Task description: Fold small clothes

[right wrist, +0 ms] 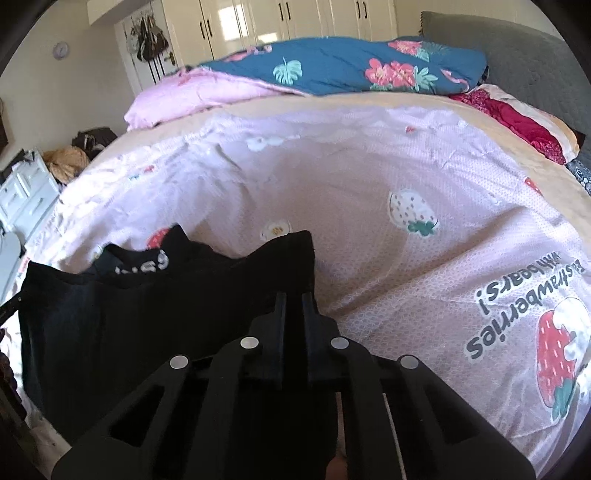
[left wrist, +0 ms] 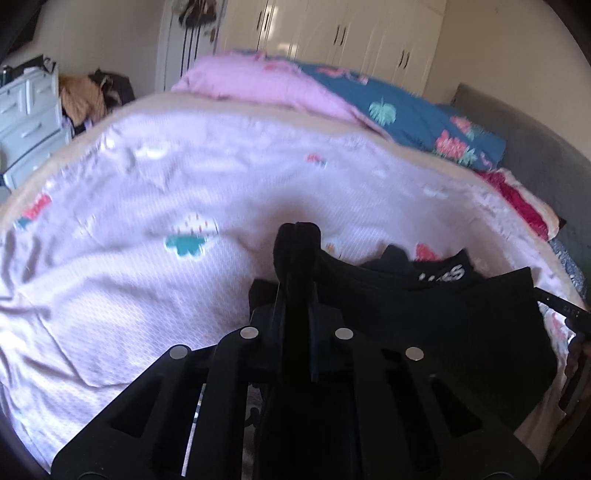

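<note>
A small black garment (left wrist: 424, 314) with white lettering (left wrist: 441, 275) on its band hangs stretched between my two grippers above the bed. In the left wrist view my left gripper (left wrist: 297, 230) is shut, and the garment's top edge runs off to the right from its tips. In the right wrist view the same garment (right wrist: 129, 314) spreads to the left. One corner of it is drawn up over my right gripper (right wrist: 294, 291), which is shut on it with the fingertips hidden under the cloth.
A pale pink strawberry-print sheet (right wrist: 406, 240) covers the bed below. A blue floral quilt (right wrist: 351, 62), a pink blanket (left wrist: 258, 81) and a red cloth (right wrist: 517, 122) lie along the far side. White drawers (left wrist: 29, 110) stand left, with wardrobes (left wrist: 351, 33) behind.
</note>
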The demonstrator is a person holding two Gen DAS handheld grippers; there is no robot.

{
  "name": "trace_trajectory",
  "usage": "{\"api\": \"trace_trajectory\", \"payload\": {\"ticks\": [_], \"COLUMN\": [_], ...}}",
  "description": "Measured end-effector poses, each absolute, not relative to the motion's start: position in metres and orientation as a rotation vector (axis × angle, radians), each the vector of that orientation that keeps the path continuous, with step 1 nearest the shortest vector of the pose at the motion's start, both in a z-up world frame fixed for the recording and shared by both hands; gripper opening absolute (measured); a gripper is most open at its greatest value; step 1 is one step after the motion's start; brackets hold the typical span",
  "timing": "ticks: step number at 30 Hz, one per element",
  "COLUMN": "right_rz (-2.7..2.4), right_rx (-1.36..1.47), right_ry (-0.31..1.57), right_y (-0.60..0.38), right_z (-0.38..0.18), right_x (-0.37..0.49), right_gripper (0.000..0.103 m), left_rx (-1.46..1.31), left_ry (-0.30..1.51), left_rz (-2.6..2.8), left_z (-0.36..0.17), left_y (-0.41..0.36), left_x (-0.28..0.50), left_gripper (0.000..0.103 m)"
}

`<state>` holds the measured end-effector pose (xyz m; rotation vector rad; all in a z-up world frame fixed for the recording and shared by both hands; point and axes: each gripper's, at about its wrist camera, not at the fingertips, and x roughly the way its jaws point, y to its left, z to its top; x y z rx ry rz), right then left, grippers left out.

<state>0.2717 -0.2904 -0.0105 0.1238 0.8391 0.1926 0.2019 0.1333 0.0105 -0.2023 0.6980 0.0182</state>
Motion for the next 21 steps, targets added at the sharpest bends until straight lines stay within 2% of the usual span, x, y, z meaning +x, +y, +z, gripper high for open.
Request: {"api": "trace_trajectory", "payload": {"ticks": [8,10,16,18,19,21], "right_rz": [0.172,0.127,0.089,0.115,0.137,0.171], "right_rx": [0.311,0.31,0.292,0.284,0.276,0.26], "right_ry": [0.793,0.781,0.821,0.834,0.838,0.849], "right_y": [-0.319,-0.321,-0.326,-0.325,-0.322,-0.316], "right_z": [0.009,0.007,-0.009,-0.011,-0.011,-0.012], "right_x": [0.28,0.285,0.29,0.29,0.29,0.292], "right_gripper": [0.006,0.0,0.0,0.0,0.0,0.007], "left_rx": [-0.243,-0.257,-0.293,-0.317,-0.327,-0.347], "left_ry": [0.652,0.672,0.765,0.785,0.788,0.786], "left_rz": [0.002,0.015,0.03,0.037,0.041,0.043], "left_z": [0.031,0.024,-0.009,-0.017,-0.019,-0.02], "left_y": [0.148,0.153,0.159,0.163,0.165,0.168], "left_x": [0.203,0.211,0.226,0.227,0.226,0.224], "left_gripper": [0.003,0.003,0.004,0.008,0.013,0.016]}}
